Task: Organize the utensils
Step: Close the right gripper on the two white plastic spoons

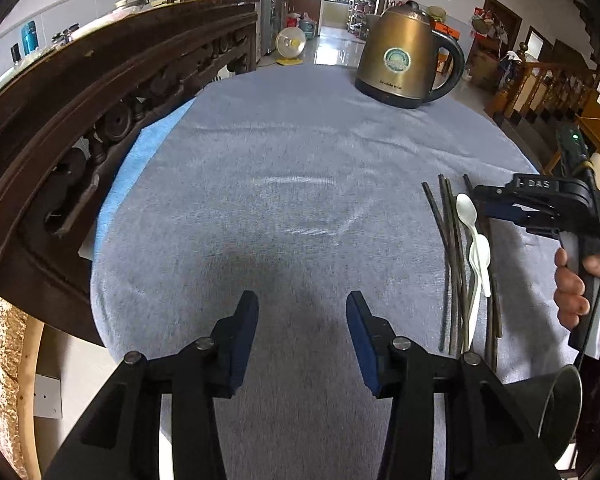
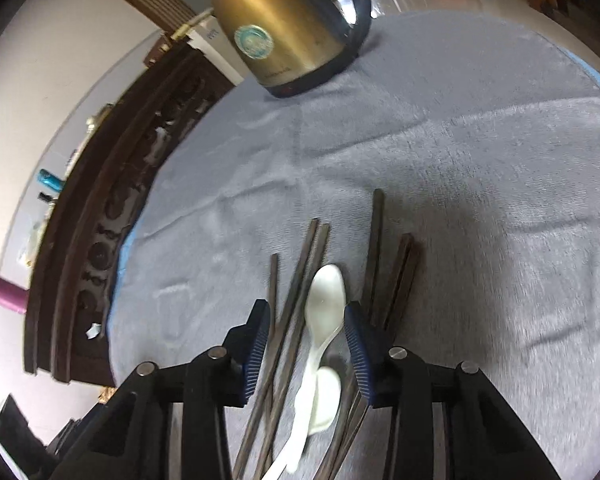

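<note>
Dark chopsticks [image 2: 300, 304] and two white spoons [image 2: 325, 296] lie bundled on the grey-clothed bench [image 2: 480, 184], near its right edge. Right gripper [image 2: 307, 330] fingers stand apart over them, gripping nothing. Left gripper [image 1: 302, 332] fingers apart above bare cloth; brass kettle [image 1: 404, 56] at the far end.

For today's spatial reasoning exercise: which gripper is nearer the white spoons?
Right. The right gripper hangs directly over the white spoons, which lie among the dark chopsticks. The left gripper hovers over bare cloth, the spoons well off to its right.
</note>
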